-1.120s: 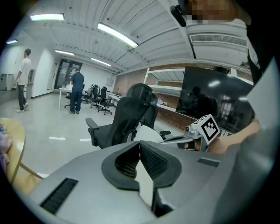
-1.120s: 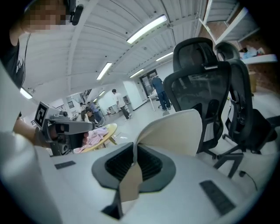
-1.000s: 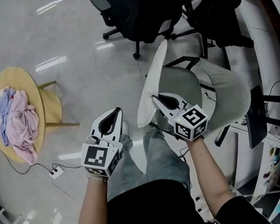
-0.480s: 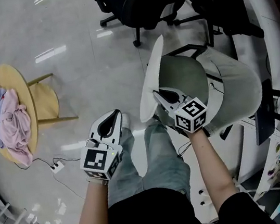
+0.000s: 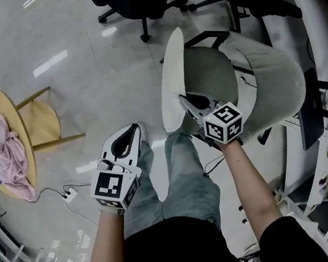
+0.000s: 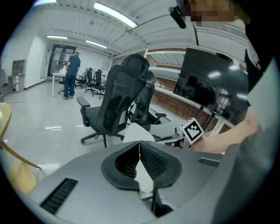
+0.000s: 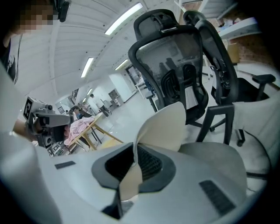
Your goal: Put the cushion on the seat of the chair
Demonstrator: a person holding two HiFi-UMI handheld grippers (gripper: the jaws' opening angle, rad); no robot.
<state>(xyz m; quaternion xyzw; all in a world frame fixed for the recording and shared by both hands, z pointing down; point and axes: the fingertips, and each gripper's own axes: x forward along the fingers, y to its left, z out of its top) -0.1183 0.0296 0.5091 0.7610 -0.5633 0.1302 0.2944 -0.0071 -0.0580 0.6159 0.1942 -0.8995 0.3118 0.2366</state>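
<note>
thin cream oval cushion (image 5: 171, 77) pinched by right gripper (image 5: 182, 99), left gripper (image 5: 135, 129) clenched empty, rounded grey chair (image 5: 279, 78)

Right gripper (image 7: 134, 151) fingers (image 7: 148, 162) pinch cream cushion (image 7: 164, 127) edge; grey chair seat (image 7: 212, 153) beyond.

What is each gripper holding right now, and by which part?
The right gripper is clamped on the cushion, pinching it at its near edge. The left gripper holds nothing; its jaws are together.

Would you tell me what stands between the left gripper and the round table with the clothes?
In the head view, a small wooden chair stands between the left gripper and the round table, close beside the table; the rest is floor.
</note>
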